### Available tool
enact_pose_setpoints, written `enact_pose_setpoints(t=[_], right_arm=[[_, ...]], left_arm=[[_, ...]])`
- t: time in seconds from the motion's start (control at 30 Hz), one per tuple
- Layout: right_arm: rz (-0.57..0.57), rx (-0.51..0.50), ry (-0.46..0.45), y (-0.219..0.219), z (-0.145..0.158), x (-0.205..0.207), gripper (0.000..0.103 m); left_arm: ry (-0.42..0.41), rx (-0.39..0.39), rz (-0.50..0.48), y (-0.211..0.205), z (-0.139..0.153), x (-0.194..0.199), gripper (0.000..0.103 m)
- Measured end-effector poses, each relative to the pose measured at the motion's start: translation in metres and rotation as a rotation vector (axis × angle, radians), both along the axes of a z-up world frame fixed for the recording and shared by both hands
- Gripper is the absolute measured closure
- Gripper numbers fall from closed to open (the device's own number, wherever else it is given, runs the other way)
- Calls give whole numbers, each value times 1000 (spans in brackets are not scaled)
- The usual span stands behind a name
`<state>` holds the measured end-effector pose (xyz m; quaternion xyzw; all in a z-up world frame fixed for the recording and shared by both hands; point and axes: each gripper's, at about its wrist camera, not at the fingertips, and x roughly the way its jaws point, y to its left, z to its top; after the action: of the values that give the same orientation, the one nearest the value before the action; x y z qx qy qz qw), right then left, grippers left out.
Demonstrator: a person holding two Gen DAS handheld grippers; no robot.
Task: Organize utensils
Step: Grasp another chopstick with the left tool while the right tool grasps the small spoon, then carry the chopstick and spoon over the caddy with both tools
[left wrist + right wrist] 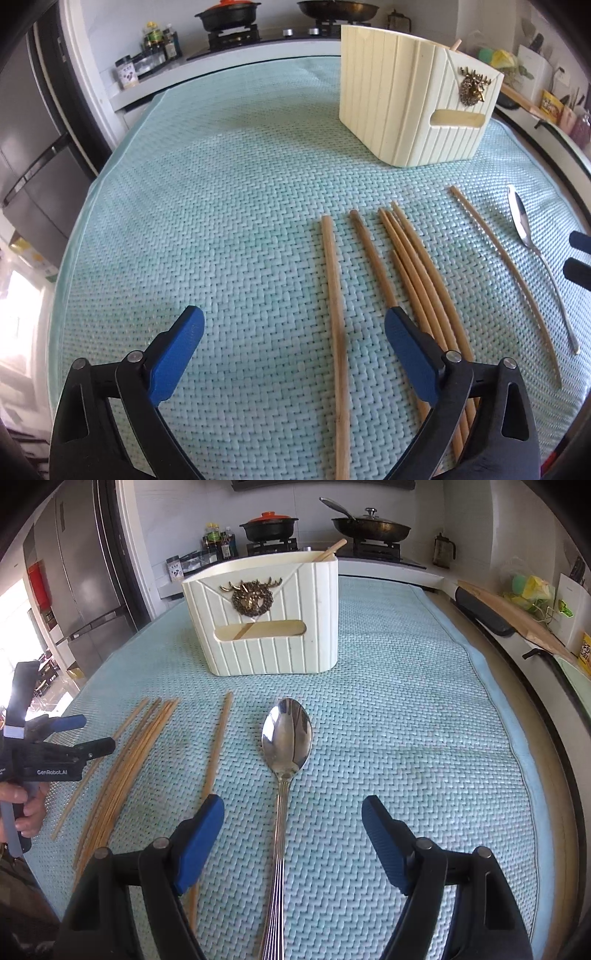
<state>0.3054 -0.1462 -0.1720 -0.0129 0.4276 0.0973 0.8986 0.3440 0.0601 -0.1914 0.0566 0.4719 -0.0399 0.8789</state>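
**Both claws wide, nothing held**

Left claw [293, 332]: blue-padded fingers spread wide, hovering low over the tabletop covered by a pale teal woven mat [207, 206]. One loose wooden chopstick [334, 314] lies in the gap between the fingers, pointing ahead, not touched. A bundle of wooden chopsticks [413, 266] runs under and just past the right finger. A single thin wooden chopstick [506, 273] lies farther right, apart from the bundle. Ahead and to the right: cream ribbed plastic utensil holder with a brass deer-head emblem [406, 99], upright, one chopstick tip poking out the top.

Right claw [293, 825]: fingers also wide. Polished steel spoon [286, 746] lies between them, bowl ahead, handle running back under the claw, no finger contact visible. The single chopstick passes under the left finger. Holder sits straight ahead, slightly left, well beyond the spoon bowl; a chopstick shows through its front slot. Left claw visible at far left over the bundle.
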Motion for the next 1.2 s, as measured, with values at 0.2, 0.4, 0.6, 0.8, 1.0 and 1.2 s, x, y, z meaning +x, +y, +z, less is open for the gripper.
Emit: enact_pose_setpoints(t=[0.2,0.4,0.6,0.8,1.0,1.2], right_arm=[[28,-61,60,23,-15,44,24],[13,-97,85,38,-21,69,24],[4,-116,100,44,-19,78,25],[-21,-119,88,42,-13,90,54],[-11,-95,87,37,-10,95,62],[9,-11,42,22,10,87,62]], left_arm=[[24,-5,-17,-4,-5,13,11],[55,-46,-27,-1,-7,26,16],[85,-44,-56,-6,-2,34,34],[110,-33,-101,-19,3,39,82],[98,-14,-110,-32,5,32,98],[40,-78,-83,-21,28,19,98]])
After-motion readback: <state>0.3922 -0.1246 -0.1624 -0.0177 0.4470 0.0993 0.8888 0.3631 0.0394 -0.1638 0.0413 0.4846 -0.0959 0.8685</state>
